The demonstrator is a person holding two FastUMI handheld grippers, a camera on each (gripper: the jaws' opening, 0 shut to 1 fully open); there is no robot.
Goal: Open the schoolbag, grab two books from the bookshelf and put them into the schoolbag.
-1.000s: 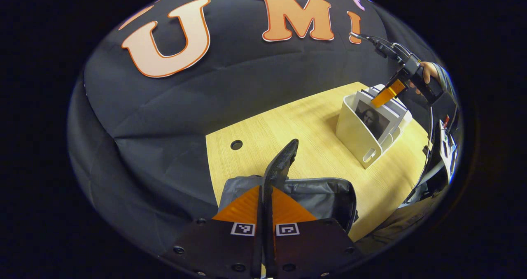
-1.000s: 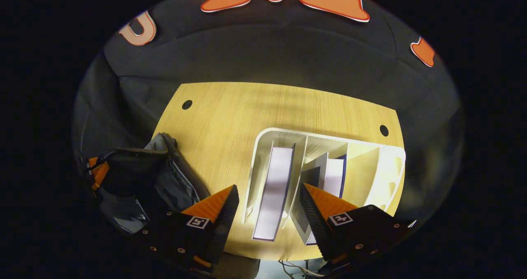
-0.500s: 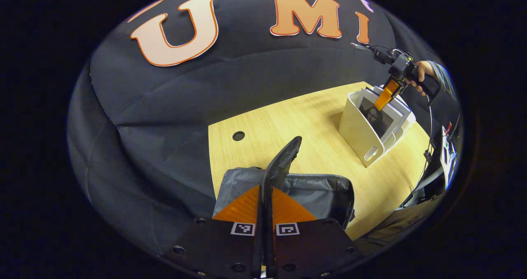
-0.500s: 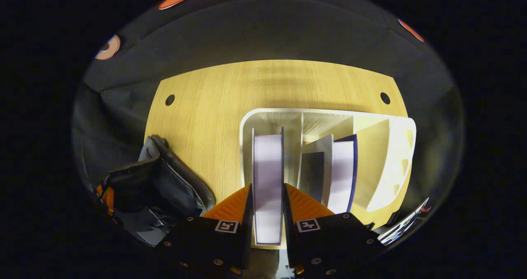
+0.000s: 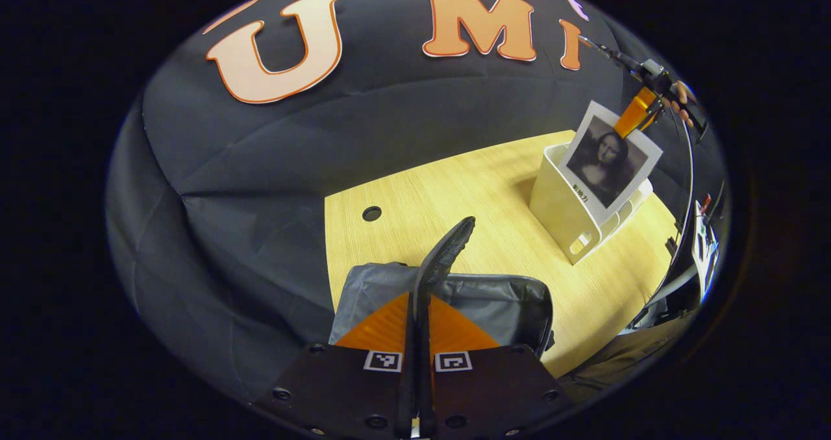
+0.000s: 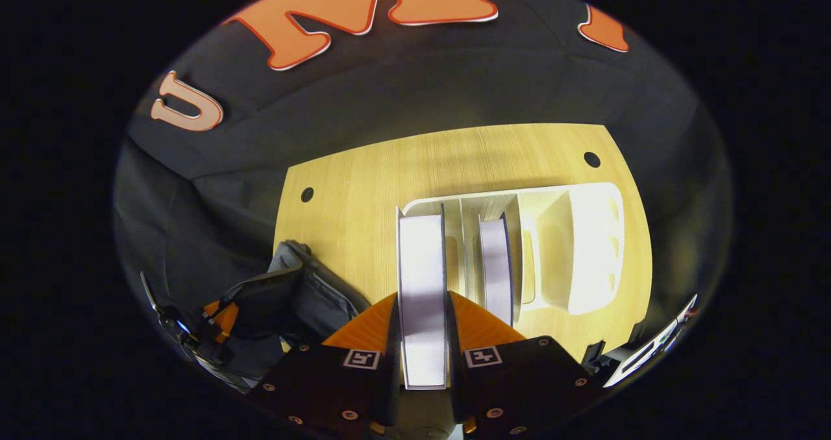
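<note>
The right gripper (image 6: 422,336) pinched the portrait-cover book (image 6: 422,278) by its top edge, raised above the white bookshelf (image 6: 584,245). It looked stiff and moderately heavy. The left gripper (image 5: 415,336) was clamped on the schoolbag (image 5: 500,304) flap.

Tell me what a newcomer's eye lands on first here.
The book with a portrait cover, lifted above the white bookshelf at the table's far right, clamped by the right gripper. Nearer, the left gripper pinches the grey schoolbag by its dark flap, holding it open.
</note>
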